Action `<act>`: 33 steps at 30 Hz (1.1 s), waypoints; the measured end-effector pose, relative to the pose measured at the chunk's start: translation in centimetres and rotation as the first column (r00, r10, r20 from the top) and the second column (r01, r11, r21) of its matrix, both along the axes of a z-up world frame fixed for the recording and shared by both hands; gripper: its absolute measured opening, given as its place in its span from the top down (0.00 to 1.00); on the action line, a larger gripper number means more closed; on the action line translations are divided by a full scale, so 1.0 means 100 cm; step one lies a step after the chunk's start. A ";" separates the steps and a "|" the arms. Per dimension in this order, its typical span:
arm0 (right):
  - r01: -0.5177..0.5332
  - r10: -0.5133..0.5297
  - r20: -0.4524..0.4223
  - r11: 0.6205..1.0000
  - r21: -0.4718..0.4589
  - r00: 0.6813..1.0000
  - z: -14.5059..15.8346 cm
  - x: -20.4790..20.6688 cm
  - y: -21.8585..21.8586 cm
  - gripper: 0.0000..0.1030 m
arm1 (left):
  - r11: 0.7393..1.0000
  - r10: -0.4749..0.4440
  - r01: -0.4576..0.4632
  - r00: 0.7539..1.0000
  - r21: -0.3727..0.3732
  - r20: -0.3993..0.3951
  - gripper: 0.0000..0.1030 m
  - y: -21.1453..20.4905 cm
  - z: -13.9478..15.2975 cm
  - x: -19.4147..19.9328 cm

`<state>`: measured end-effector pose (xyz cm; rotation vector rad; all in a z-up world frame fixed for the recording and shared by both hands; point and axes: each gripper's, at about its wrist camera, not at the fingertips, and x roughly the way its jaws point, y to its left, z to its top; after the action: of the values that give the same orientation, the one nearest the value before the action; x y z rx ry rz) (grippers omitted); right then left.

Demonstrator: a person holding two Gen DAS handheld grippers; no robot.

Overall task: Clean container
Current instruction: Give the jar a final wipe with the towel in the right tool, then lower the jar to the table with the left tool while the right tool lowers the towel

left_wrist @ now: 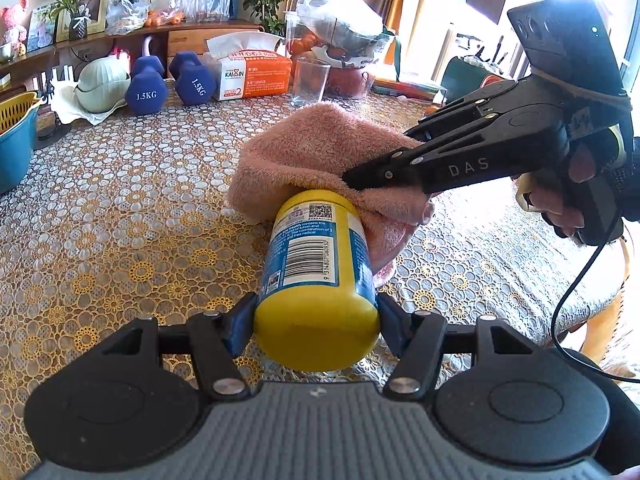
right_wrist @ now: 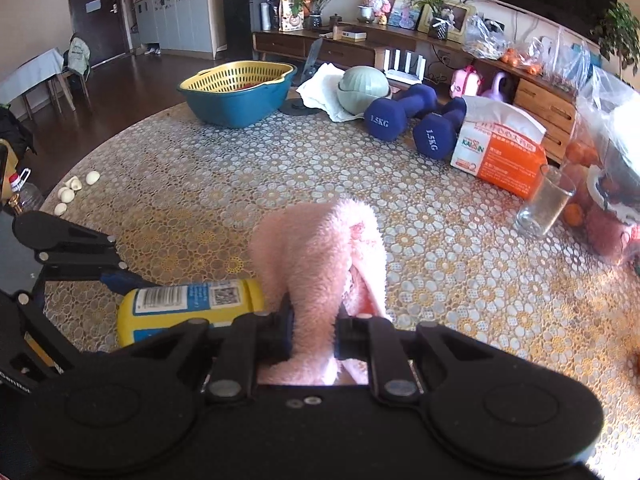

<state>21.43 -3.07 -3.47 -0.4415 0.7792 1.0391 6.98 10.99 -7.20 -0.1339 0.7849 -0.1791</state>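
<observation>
A yellow container (left_wrist: pixel 318 276) with a blue label lies on its side above the table, and my left gripper (left_wrist: pixel 317 322) is shut on its base end. Its far end is buried in a pink fluffy towel (left_wrist: pixel 304 156). My right gripper (left_wrist: pixel 356 178) comes in from the right, shut on the towel where it drapes over the container's top. In the right wrist view the towel (right_wrist: pixel 316 256) bulges up between my right gripper's (right_wrist: pixel 314 332) fingers, with the container (right_wrist: pixel 188 304) lying to the left and the left gripper (right_wrist: pixel 120 280) gripping its far end.
The table carries a lace-pattern cloth (left_wrist: pixel 132 216). Along its far side stand a blue basin with a yellow strainer (right_wrist: pixel 240 92), a green bowl (right_wrist: pixel 362 88), two blue dumbbells (right_wrist: pixel 416 120), a tissue box (right_wrist: pixel 500 152), a glass (right_wrist: pixel 546 202) and bagged fruit (left_wrist: pixel 340 32). Small white pieces (right_wrist: pixel 74 190) lie near the left edge.
</observation>
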 end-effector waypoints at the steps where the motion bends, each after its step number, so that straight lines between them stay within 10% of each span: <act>1: 0.010 -0.010 -0.006 1.000 -0.008 1.000 -0.004 0.002 -0.001 0.84 | 1.000 0.000 0.000 1.000 0.002 -0.005 0.39 0.000 -0.002 0.000; 21: 0.050 -0.025 0.200 0.992 -0.120 0.979 -0.035 -0.035 0.012 0.83 | 0.996 0.082 -0.082 0.997 -0.033 0.004 0.28 0.008 0.000 -0.020; 33: 0.229 -0.195 0.233 0.964 -0.133 0.953 -0.033 -0.035 -0.018 0.58 | 0.983 0.183 -0.184 0.981 0.026 0.061 0.18 0.000 0.022 -0.042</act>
<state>17.97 -4.92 -6.78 -0.5843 0.6975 0.7160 2.76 11.02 -4.97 -0.1701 0.7126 0.0042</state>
